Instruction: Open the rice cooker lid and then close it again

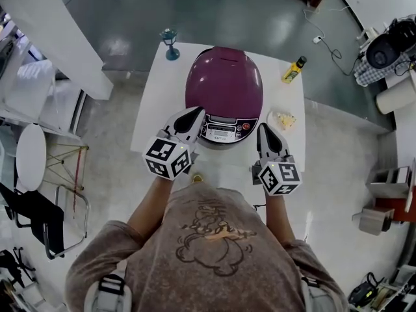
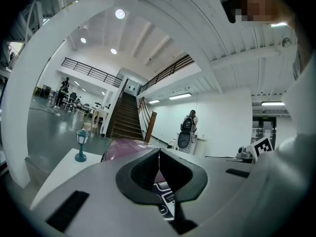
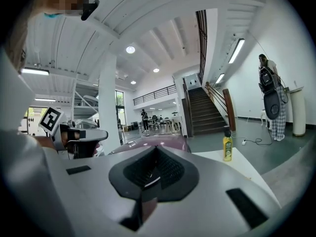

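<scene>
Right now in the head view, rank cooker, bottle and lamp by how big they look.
Largest: cooker, by far.
Then bottle and lamp: too alike to rank.

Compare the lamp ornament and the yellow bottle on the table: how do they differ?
The lamp ornament is teal, on a thin stem; the bottle is yellow with a dark cap. The lamp ornament stands at the far left corner of the table, the bottle near its far right edge. Both stand upright, apart from the rice cooker.
</scene>
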